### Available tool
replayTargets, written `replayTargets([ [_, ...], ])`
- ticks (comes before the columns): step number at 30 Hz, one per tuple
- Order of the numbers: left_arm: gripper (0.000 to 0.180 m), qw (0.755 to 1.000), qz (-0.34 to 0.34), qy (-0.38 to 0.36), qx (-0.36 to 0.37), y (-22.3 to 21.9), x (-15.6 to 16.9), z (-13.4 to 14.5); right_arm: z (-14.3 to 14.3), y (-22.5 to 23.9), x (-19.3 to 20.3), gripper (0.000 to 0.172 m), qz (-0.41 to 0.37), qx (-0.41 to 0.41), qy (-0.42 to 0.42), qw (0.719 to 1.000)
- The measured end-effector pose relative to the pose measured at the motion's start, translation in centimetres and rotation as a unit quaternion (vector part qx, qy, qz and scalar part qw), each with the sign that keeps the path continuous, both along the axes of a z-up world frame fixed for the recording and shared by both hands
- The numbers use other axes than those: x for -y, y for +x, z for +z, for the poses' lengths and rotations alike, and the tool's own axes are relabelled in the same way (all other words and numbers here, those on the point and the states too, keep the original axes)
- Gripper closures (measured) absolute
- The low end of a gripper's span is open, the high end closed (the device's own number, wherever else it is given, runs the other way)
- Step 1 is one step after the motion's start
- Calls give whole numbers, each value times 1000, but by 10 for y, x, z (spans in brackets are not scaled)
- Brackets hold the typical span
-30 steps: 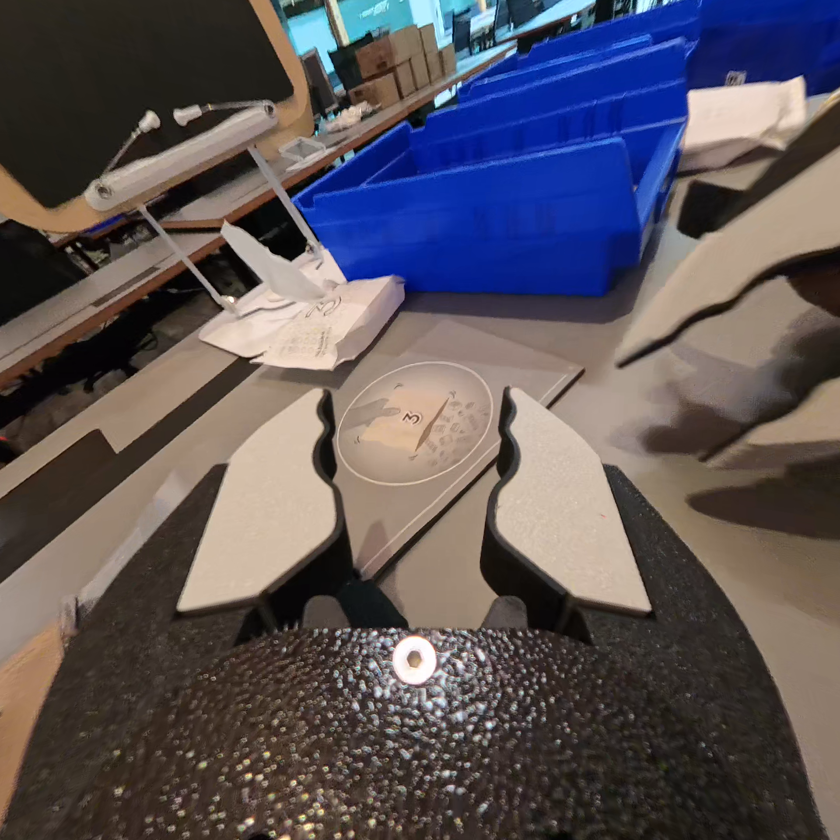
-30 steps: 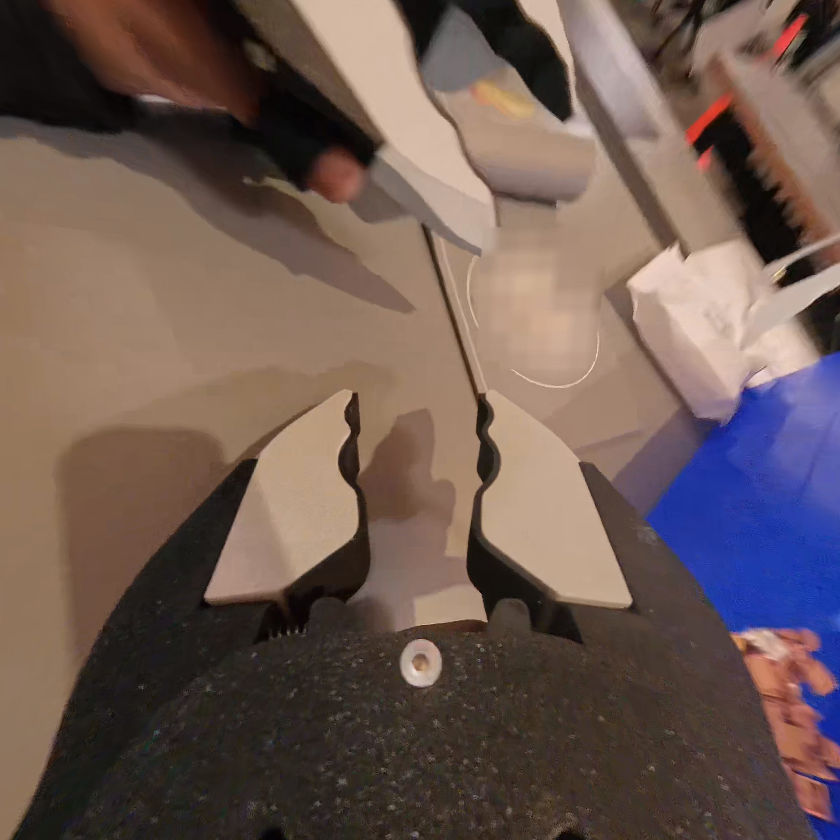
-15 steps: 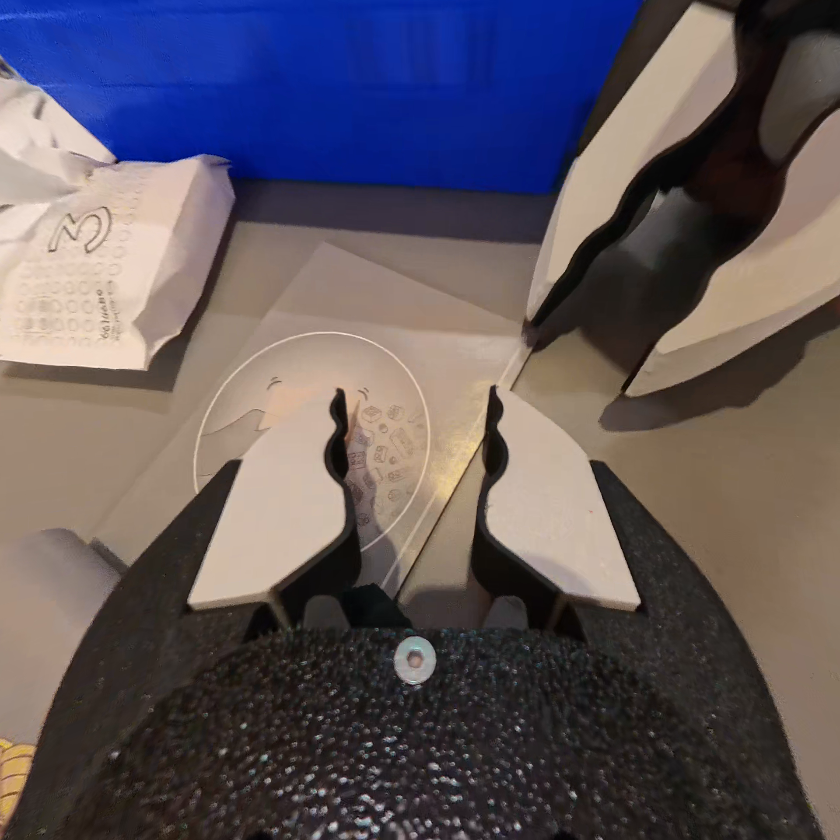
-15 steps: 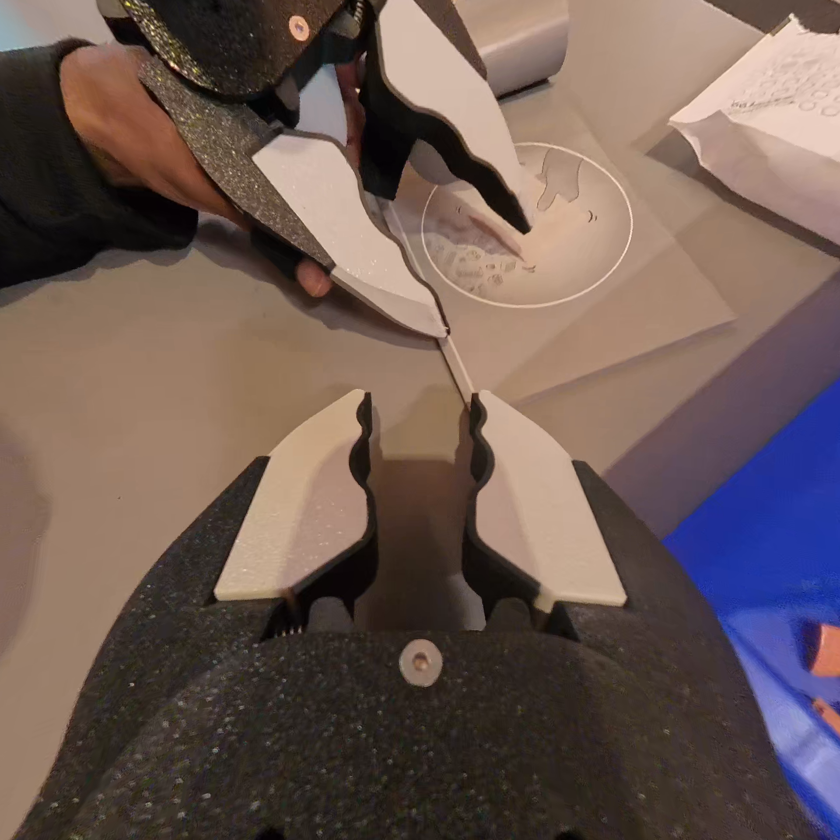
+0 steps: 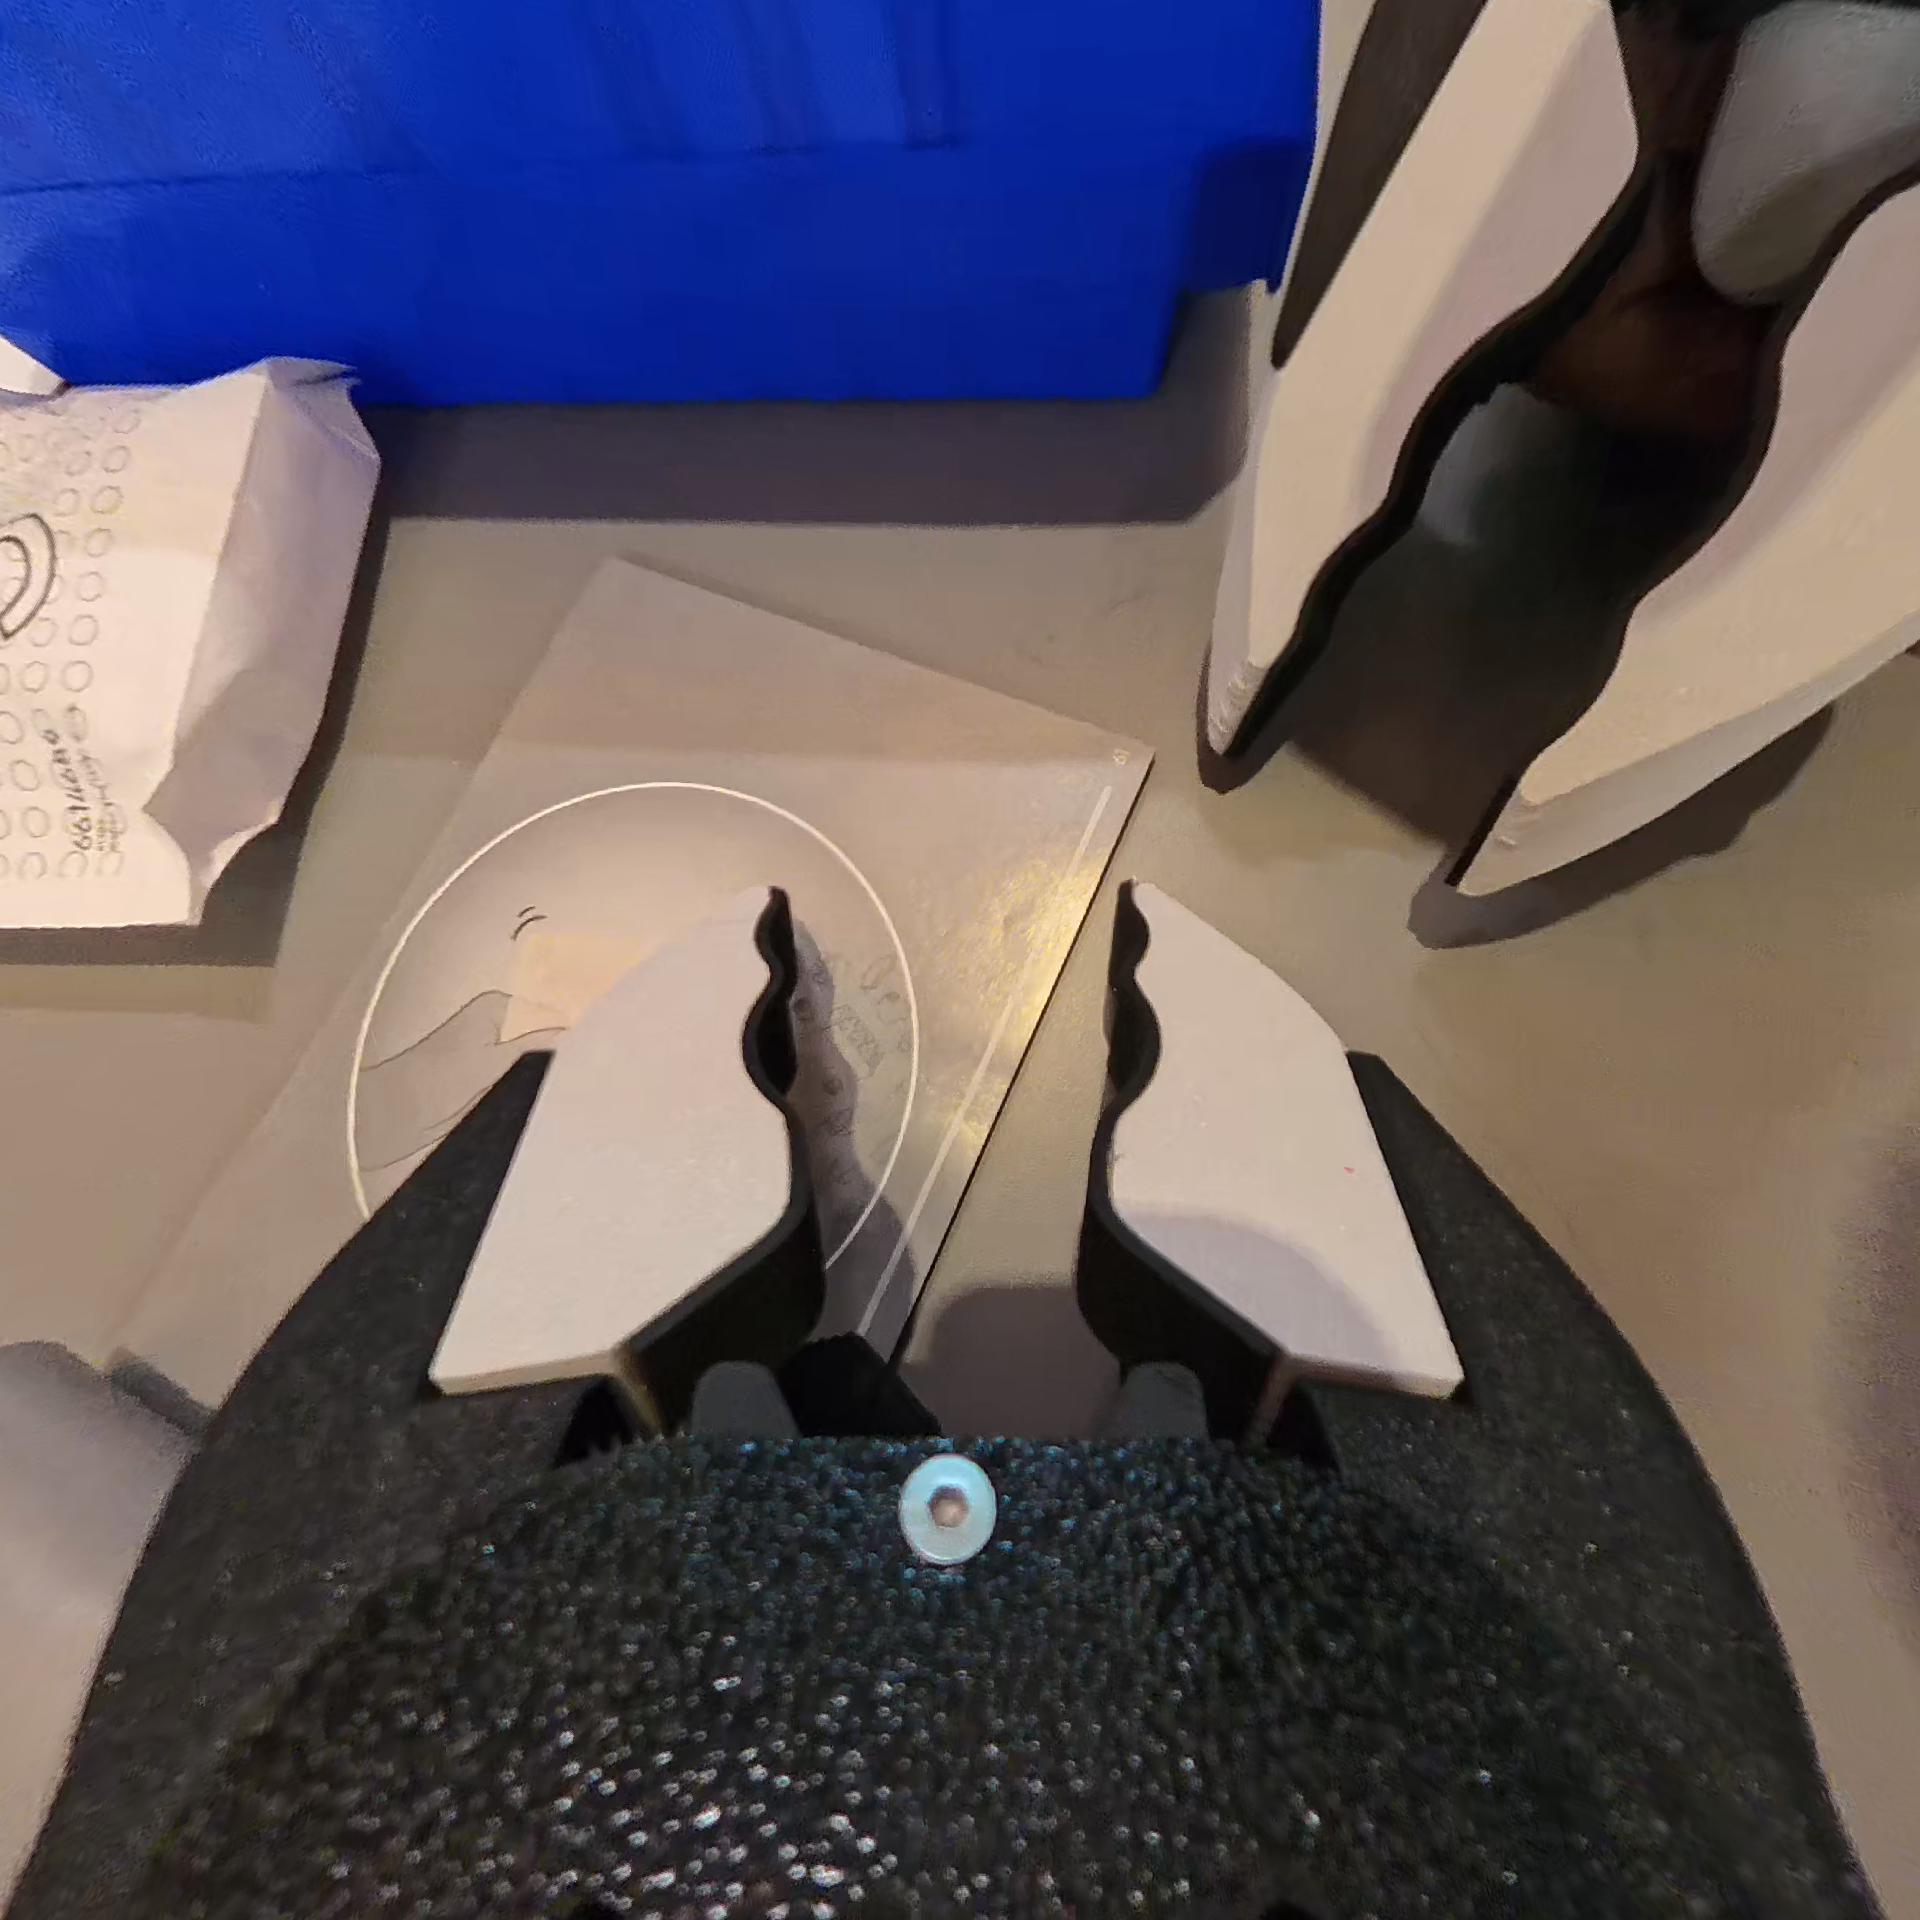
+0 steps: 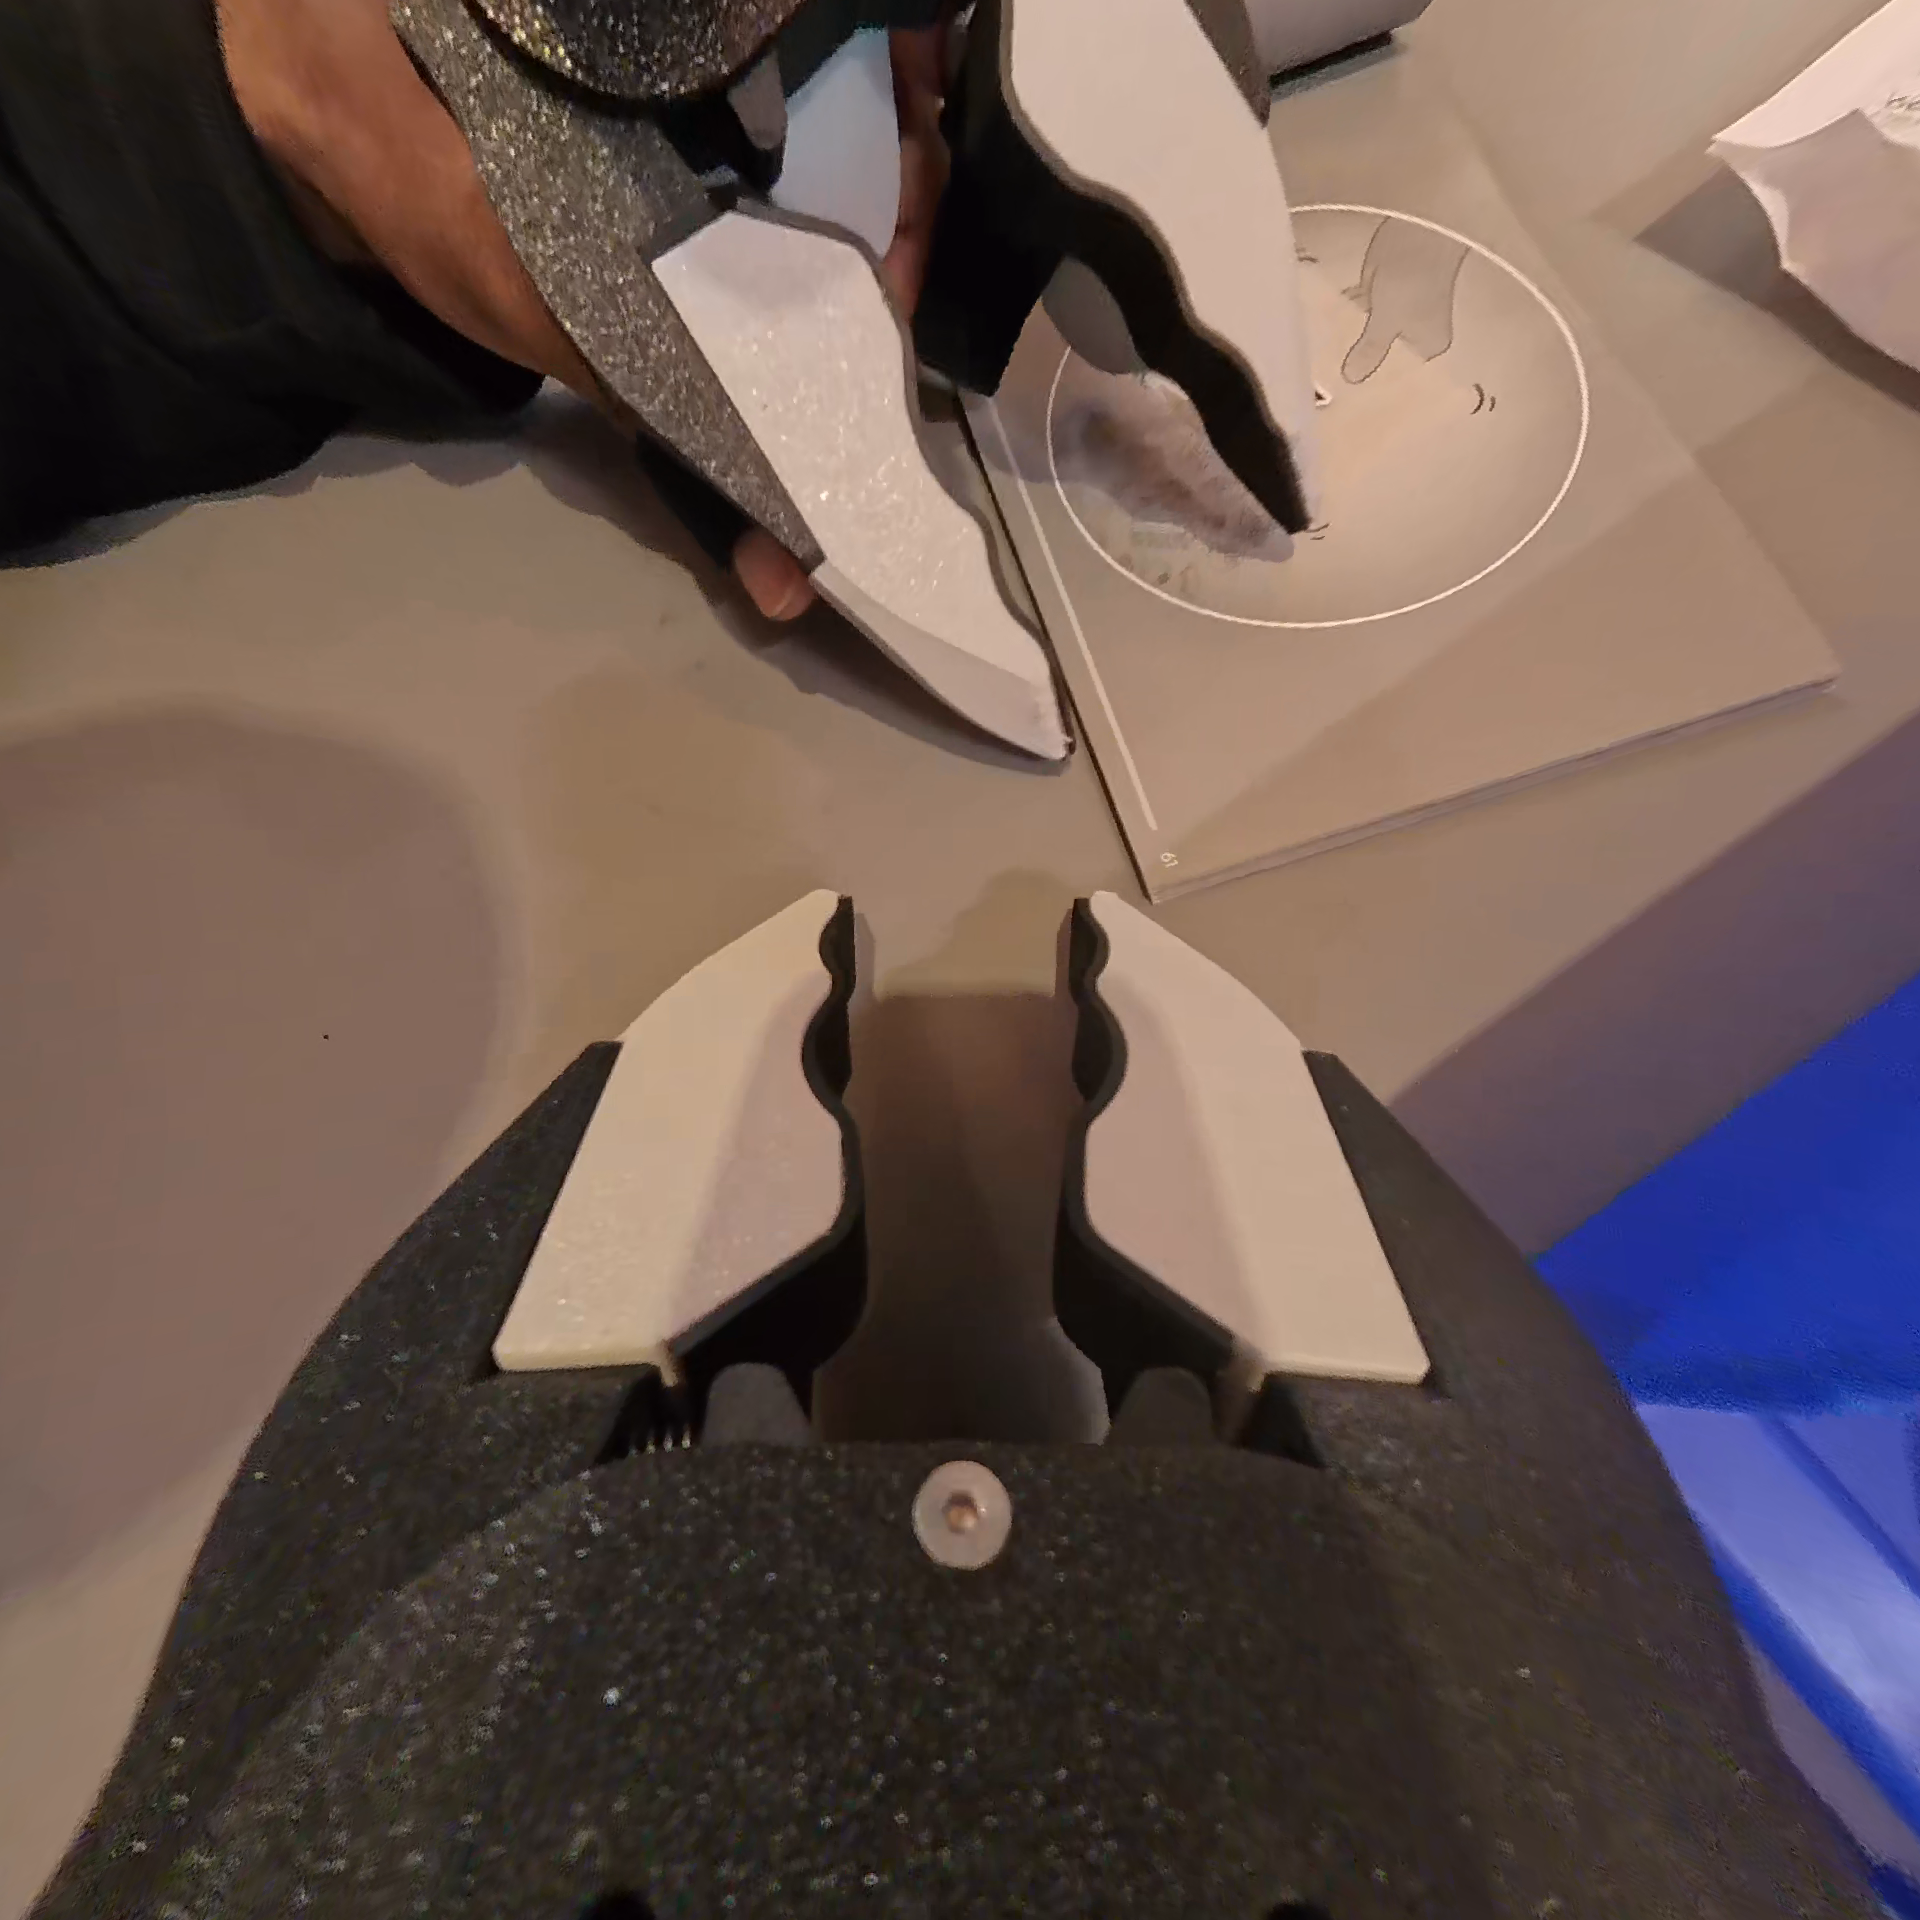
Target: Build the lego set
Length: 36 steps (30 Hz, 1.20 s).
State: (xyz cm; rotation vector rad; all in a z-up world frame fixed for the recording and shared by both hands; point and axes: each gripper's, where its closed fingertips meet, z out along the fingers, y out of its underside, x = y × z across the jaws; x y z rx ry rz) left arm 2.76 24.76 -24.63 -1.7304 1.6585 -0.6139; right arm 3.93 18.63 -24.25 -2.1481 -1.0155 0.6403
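- Change: the left tool [image 5: 951, 904] has swung down from a level look across the surface [image 5: 1558, 1143] and now points steeply at the grey booklet [image 5: 987, 810]. Over the last half second it has hardly shifted.
- Left tool jaws are somewhat narrower than a second ago but still wide apart, with nothing gripped.
- It straddles the booklet's long edge: one finger [image 5: 665, 1091] is over the printed white circle, the other [image 5: 1236, 1091] over bare surface just past the edge.
- In the right wrist view the left tool [image 6: 1164, 623] has one tip down at the cover inside the circle and the other at the surface just beside the edge. Cannot tell if either is pressing.
- Change: the right tool [image 6: 961, 914] was blurred and swinging a second ago and is now steady and low. Its jaws are partly open, a bit narrower than before, with only bare surface between them.
- The booklet [image 6: 1455, 727] lies flat and closed, its near corner just ahead of the right tool's fingertips and not touching them.
- A hand [image 6: 364, 208] in a dark sleeve holds the left tool, low against the surface.
- Around: a blue bin [image 5: 623, 208] close behind the booklet, a crumpled white paper bag [image 5: 156, 644] beside it, and a blurred pale grey object [image 5: 52, 1455] at the edge of the view.
- In the way: the bin wall crowds the far side, and the two tools sit close together at the same booklet edge.
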Motion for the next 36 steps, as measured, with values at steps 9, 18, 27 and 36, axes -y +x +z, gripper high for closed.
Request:
replayTargets([
  [9, 124, 1000, 16, -4, -8, -2, -4, -3, 0, -1, 1, 135, 8, -15, -20, 1000],
  [18, 123, 999, 25, -22, 6, -2, -6, 0, -1, -3, 3, 135, 15, -7, -12, 1000],
  [27, 123, 997, 37, -53, 30, -3, -10, 5, -1, -3, 1, 135, 12, -2, -6, 1000],
  [36, 124, 997, 36, -59, 28, -3, -10, 4, 2, 0, -11, 132, -24, 43, 69, 996],
])
